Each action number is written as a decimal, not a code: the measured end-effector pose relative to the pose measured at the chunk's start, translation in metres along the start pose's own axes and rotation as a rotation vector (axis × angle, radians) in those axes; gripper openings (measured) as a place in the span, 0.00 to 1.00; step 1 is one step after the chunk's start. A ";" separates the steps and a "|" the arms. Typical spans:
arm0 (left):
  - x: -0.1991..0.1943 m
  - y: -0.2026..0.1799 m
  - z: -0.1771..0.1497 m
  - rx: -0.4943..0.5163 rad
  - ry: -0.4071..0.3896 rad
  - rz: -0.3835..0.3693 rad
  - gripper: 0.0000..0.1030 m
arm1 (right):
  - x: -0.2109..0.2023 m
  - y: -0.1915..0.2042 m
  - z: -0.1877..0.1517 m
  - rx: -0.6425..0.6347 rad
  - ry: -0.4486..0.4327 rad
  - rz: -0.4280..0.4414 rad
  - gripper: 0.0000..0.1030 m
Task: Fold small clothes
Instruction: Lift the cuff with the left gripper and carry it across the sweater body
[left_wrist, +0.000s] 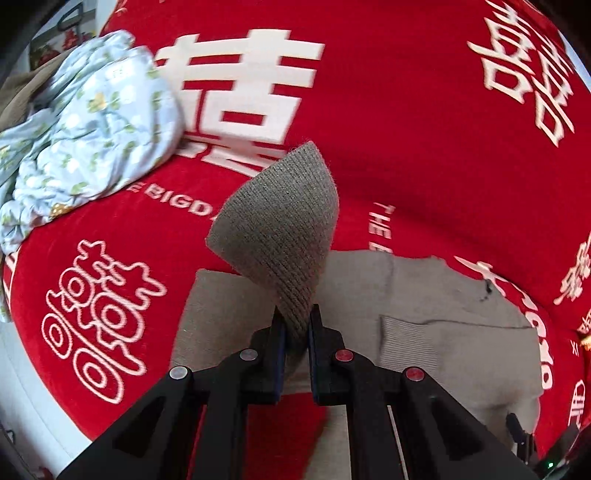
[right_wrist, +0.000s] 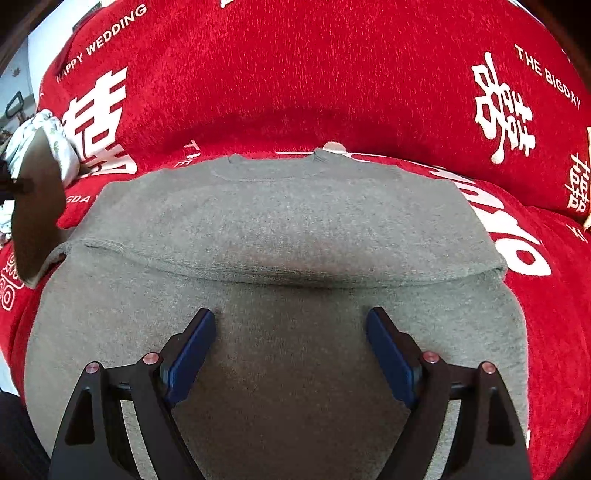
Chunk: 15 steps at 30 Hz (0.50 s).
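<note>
A grey knit sweater (right_wrist: 280, 229) lies flat on a red cover, neckline at the far side. One sleeve lies folded across the body, its edge running across the middle. My left gripper (left_wrist: 295, 314) is shut on the ribbed cuff (left_wrist: 280, 221) of the other sleeve and holds it lifted above the sweater (left_wrist: 424, 295). That lifted sleeve shows at the left edge of the right wrist view (right_wrist: 37, 206). My right gripper (right_wrist: 291, 321) is open and empty, low over the sweater's lower part.
The red cover (right_wrist: 295, 74) with white characters and lettering spreads all around and rises at the back. A crumpled light blue floral cloth (left_wrist: 85, 129) lies at the far left; it also shows in the right wrist view (right_wrist: 51, 144).
</note>
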<state>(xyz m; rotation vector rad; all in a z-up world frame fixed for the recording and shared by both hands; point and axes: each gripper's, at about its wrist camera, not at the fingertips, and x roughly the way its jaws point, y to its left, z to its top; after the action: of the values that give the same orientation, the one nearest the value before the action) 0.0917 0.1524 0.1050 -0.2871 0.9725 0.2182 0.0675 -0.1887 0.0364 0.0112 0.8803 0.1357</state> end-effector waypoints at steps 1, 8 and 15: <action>-0.001 -0.008 -0.001 0.010 0.000 -0.001 0.11 | 0.000 0.000 -0.001 0.000 -0.002 0.001 0.84; -0.003 -0.063 -0.011 0.074 0.011 -0.016 0.11 | -0.003 -0.005 -0.003 0.022 -0.007 0.043 0.84; 0.000 -0.111 -0.016 0.110 0.030 -0.036 0.11 | -0.020 -0.012 -0.020 -0.043 0.002 0.061 0.84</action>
<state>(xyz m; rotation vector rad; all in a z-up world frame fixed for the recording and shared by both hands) 0.1131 0.0424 0.1123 -0.2080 1.0049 0.1273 0.0411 -0.2036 0.0384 -0.0018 0.8789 0.2116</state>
